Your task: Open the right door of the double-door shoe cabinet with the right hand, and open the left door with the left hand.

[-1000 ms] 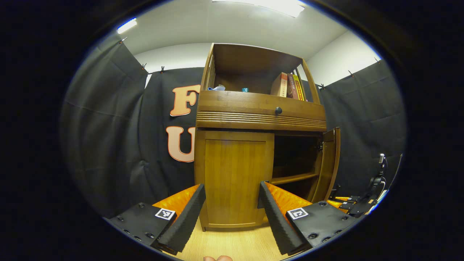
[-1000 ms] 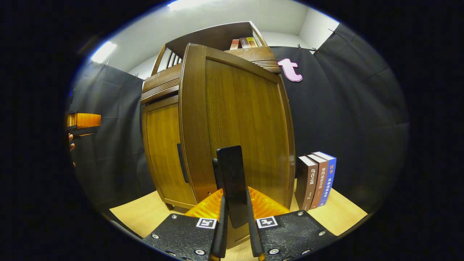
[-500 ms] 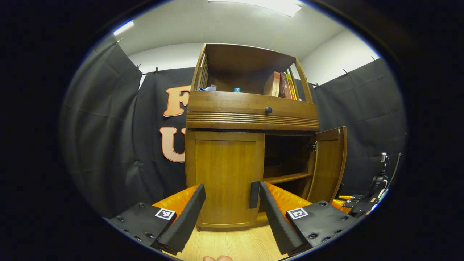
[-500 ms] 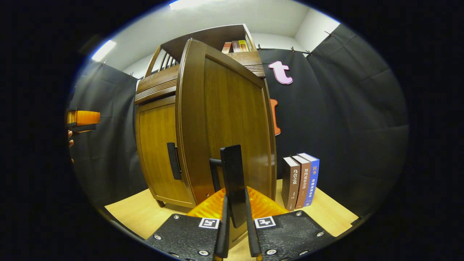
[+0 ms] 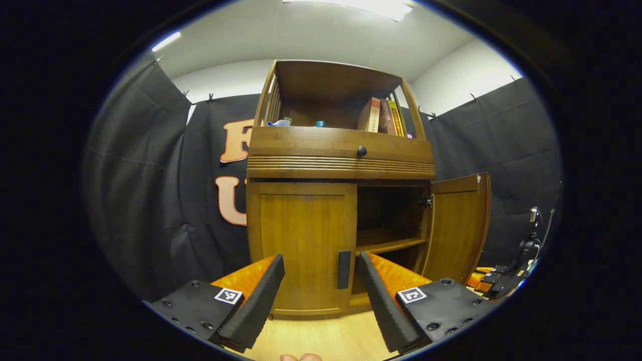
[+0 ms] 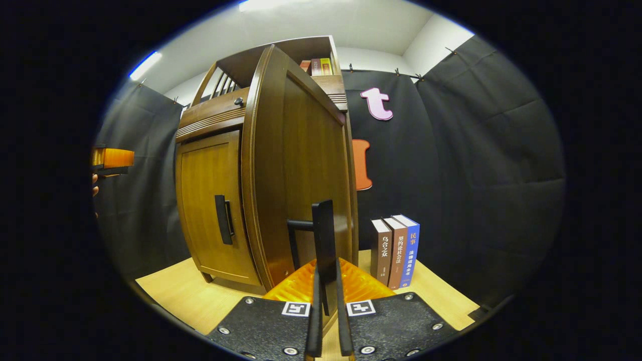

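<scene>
The wooden shoe cabinet point(image 5: 341, 155) stands in front of me. In the left gripper view its left door point(image 5: 301, 245) is closed, with a dark vertical handle point(image 5: 344, 269) near its right edge. My left gripper point(image 5: 321, 258) is open a short way in front of that door, and the handle shows between its fingers point(image 5: 256, 301). The right door point(image 5: 459, 225) stands swung out, baring the inner shelf point(image 5: 388, 245). In the right gripper view my right gripper point(image 6: 327, 281) is shut on the right door's dark handle point(image 6: 323, 235). The left door's handle point(image 6: 220, 219) shows farther left.
Three upright books point(image 6: 396, 250) stand on the wooden floor point(image 6: 180, 296) right of the cabinet. More books point(image 5: 381, 115) and small items sit on the open top shelf. A drawer with a round knob point(image 5: 361, 150) runs above the doors. Black cloth walls surround the cabinet.
The right door has swung farther open with my right gripper still on its handle. The left gripper has shifted so the left door's handle now shows between its fingers.
</scene>
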